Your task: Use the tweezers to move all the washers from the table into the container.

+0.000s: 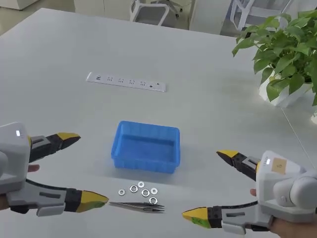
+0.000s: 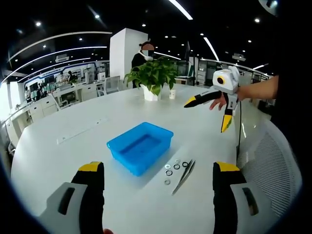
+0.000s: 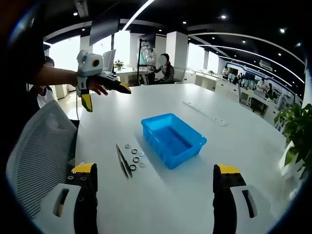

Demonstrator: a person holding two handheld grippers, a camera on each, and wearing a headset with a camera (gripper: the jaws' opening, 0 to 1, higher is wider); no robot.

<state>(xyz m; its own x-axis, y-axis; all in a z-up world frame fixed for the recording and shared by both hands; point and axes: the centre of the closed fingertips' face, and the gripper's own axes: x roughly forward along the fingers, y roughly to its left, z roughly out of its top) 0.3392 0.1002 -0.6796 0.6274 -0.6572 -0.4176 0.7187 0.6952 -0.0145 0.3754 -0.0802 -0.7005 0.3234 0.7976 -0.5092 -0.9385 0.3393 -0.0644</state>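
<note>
Holding both wide and empty: left gripper (image 1: 91, 168), right gripper (image 1: 200, 184), flanking the work, ready to reach in, I'd say. Tweezers (image 1: 136, 206) lie nearest, not yet picked up, touching or just beside the washers (image 1: 141, 191), which are clustered on the table (image 1: 223, 109). Bin (image 1: 146, 146) sits just beyond them, so it's a short carry. Strip (image 1: 126, 82) far, plant (image 1: 285, 54) far right.

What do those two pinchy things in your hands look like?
Both the left gripper and the right gripper have chunky white bodies and long black jaws ending in pointy yellow tips, like beaks. Each has a small glowing light on top. A thin dark cable hangs from the right one.
</note>
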